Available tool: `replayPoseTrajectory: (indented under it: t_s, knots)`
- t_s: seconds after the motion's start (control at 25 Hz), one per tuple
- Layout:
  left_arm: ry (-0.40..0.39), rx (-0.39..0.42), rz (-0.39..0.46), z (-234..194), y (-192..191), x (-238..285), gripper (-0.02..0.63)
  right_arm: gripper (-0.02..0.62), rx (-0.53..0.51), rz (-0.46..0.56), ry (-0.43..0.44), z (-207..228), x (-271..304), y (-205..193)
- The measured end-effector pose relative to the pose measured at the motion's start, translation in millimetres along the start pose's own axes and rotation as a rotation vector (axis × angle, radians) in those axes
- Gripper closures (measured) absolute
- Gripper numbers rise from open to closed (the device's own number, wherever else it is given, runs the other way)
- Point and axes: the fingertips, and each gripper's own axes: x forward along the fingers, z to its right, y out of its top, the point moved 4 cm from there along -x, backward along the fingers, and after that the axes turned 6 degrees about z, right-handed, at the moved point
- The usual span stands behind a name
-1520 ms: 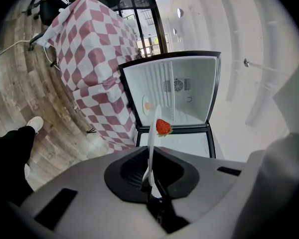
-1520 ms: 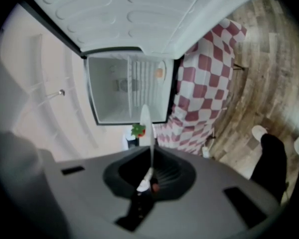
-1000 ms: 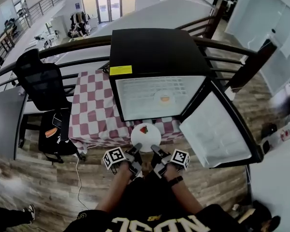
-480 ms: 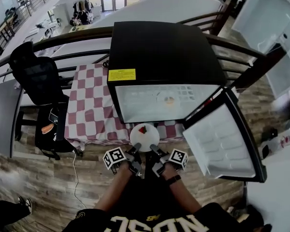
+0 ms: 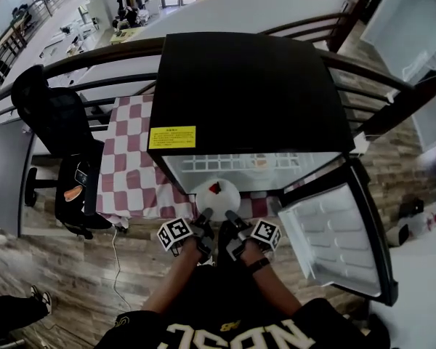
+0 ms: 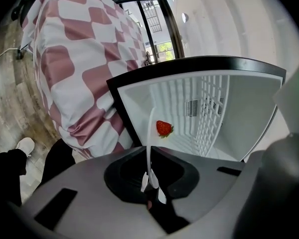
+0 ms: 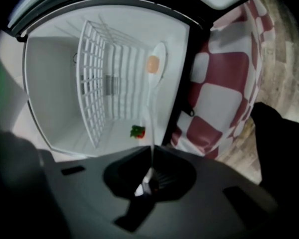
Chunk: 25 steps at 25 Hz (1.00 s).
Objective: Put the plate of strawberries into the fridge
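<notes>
Head view: round white plate (image 5: 229, 198), one red strawberry (image 5: 215, 188)

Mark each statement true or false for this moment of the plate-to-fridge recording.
1. The left gripper and right gripper are both shut on the rim of the round white plate. True.
2. The black fridge has its door closed. False: the fridge door stands open, swung to the right.
3. One red strawberry shows on the held plate. True.
4. The fridge is empty inside. False: a second white plate with a pale orange item is in it.
5. The tablecloth is plain blue. False: it is red-and-white checked.
</notes>
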Motion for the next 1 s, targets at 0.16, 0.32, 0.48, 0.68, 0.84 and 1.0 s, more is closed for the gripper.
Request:
replayPoseTrajectory:
  t_s: [0.16,0.32,0.48,0.68,0.84,1.0]
  knots:
    - [0.026,-0.006,0.022,-3,7,18,0.571,0.566,-0.014,0.012,-0.025,1,15,12]
    - [0.073,0.006,0.032,-7,13,34,0.571,0.565,-0.031,0.019,-0.061,6,30,23]
    - [0.101,0.024,0.046,-7,19,49,0.571,0.565,-0.037,0.036,-0.095,8,43,35]
    - [0.110,0.007,0.062,-6,24,66,0.571,0.565,-0.052,0.069,-0.130,9,56,49]
    - [0.092,-0.002,0.086,-4,32,77,0.571,0.565,-0.044,0.077,-0.102,5,68,59]
    - [0.095,-0.011,0.087,0,36,87,0.571,0.565,-0.038,0.085,-0.098,2,75,68]
